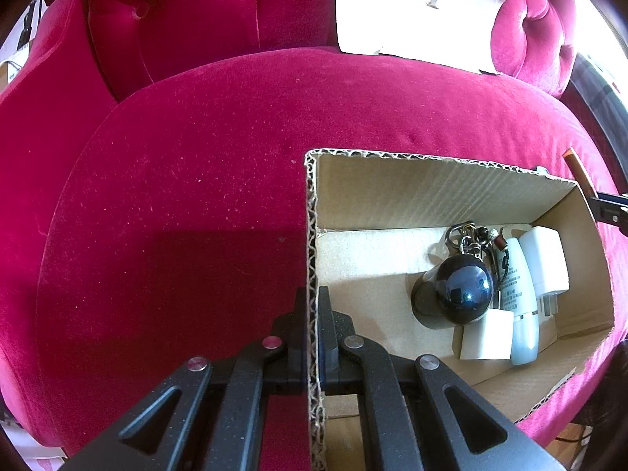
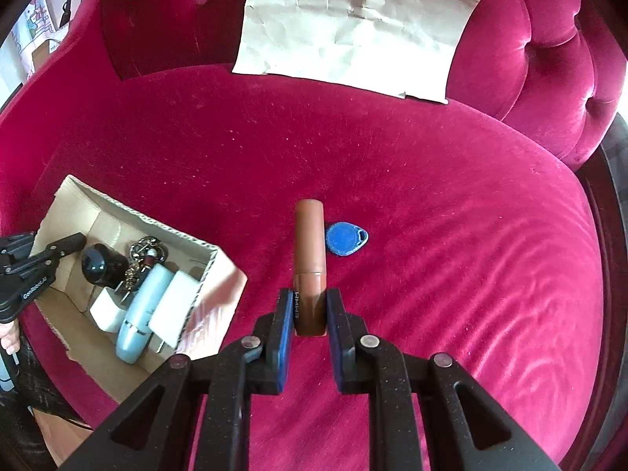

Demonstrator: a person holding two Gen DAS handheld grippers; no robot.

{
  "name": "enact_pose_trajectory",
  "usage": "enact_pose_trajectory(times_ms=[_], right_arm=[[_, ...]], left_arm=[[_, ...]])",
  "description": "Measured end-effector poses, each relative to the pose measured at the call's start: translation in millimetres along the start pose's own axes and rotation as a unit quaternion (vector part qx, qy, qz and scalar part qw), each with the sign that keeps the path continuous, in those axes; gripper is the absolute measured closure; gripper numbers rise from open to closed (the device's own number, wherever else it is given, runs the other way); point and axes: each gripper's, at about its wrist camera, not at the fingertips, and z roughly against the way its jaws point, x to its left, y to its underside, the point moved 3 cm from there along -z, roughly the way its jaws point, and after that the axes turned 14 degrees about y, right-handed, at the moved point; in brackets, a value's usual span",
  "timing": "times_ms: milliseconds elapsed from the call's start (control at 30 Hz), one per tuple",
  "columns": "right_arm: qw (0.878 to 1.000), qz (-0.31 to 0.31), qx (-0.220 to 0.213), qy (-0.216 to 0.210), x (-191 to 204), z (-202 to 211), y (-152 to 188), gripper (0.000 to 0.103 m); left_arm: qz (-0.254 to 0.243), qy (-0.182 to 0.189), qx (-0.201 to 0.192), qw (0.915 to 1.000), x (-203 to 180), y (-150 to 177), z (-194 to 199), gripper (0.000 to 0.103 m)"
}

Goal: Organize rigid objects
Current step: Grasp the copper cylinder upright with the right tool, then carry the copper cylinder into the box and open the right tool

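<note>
A cardboard box (image 1: 431, 192) sits on a pink velvet seat. My left gripper (image 1: 313, 306) is shut on the box's left wall. Inside lie a dark round-topped object (image 1: 463, 294), a keychain (image 1: 471, 239), a pale blue tube (image 1: 518, 306) and white chargers (image 1: 545, 263). The box also shows at the left of the right wrist view (image 2: 212, 274). My right gripper (image 2: 310, 306) is shut on a brown cylindrical tube (image 2: 309, 251), held above the seat. A blue key fob (image 2: 346, 238) lies on the cushion just right of the tube.
A crumpled sheet of brown paper (image 2: 353, 27) leans against the tufted backrest (image 2: 549, 59). The seat cushion (image 2: 471, 255) spreads wide to the right of the box. The seat's dark frame edge (image 2: 612, 204) runs along the right.
</note>
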Motion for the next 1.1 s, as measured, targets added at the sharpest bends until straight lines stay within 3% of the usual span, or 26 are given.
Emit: enact_pose_trajectory(times_ms=[667, 1100], right_arm=[[0.999, -0.029, -0.020, -0.015, 29.2, 61.1, 12.7, 0.087], [0.998, 0.003, -0.007, -0.058, 97.3, 64.2, 8.6, 0.087]], left_arm=[[0.001, 0.002, -0.002, 1.0000, 4.4, 1.3, 1.2, 0.100], [0.001, 0.003, -0.003, 1.0000, 5.9, 1.0, 1.3, 0.100]])
